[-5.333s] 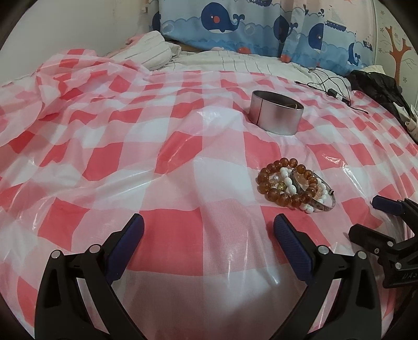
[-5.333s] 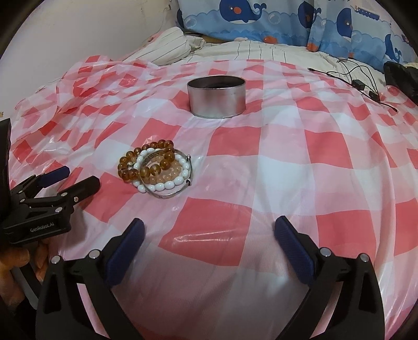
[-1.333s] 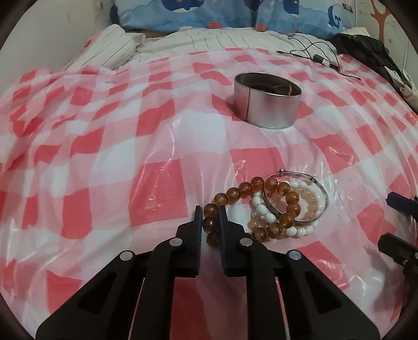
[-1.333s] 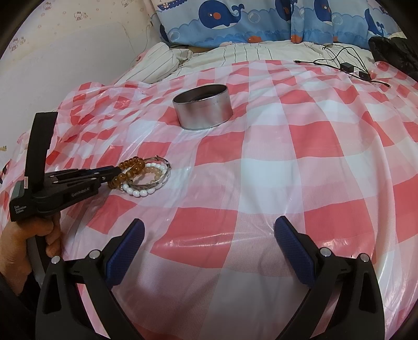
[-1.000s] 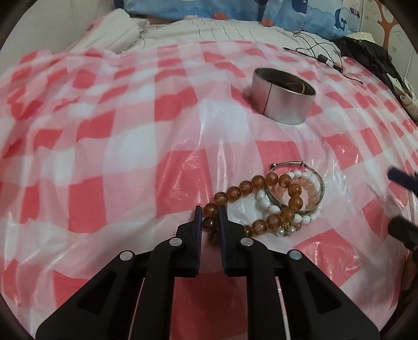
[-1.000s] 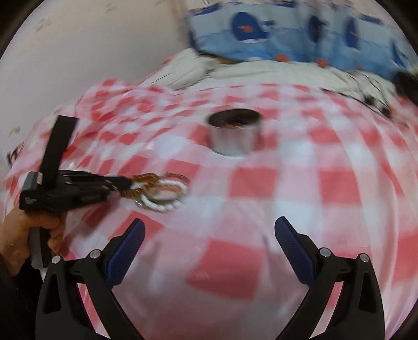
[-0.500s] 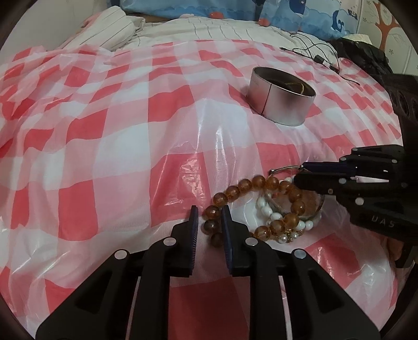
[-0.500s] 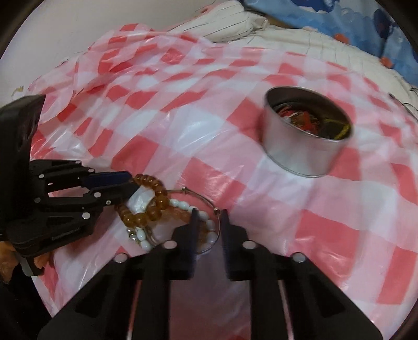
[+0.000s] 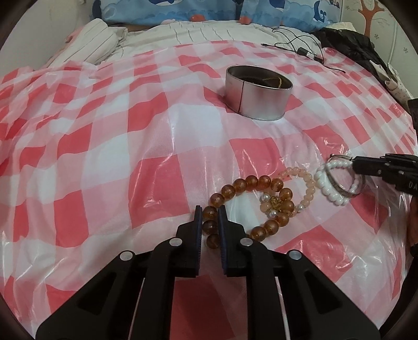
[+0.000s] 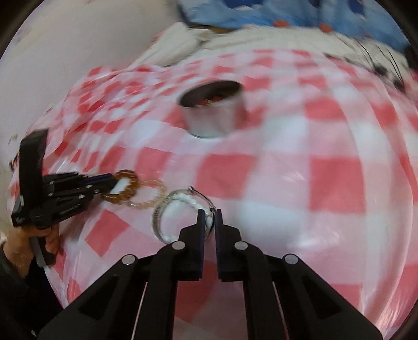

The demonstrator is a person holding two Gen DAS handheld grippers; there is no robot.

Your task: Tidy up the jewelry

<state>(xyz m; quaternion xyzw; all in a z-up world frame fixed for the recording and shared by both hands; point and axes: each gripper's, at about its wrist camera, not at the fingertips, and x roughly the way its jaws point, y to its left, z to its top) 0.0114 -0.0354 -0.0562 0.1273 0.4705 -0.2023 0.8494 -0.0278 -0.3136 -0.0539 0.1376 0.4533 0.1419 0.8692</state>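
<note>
A red-and-white checked plastic sheet [image 9: 146, 146] covered the bed. Blue whale-print pillows [image 9: 183, 10], black cables [image 9: 295, 47] and dark clothing [image 9: 350, 44] lay behind.

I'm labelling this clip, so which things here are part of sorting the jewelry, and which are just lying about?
Part of the job:
- amber bead bracelet, in the left gripper
- white bead bracelet and silver bangle, in the right gripper
- pink bead bracelet
- metal tin

Lying about:
- black cable
- black clothing
- whale-print pillows

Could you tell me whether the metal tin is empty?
Not empty: the open tin shows a thin gold chain inside, and the blurred right wrist view shows something red.
</note>
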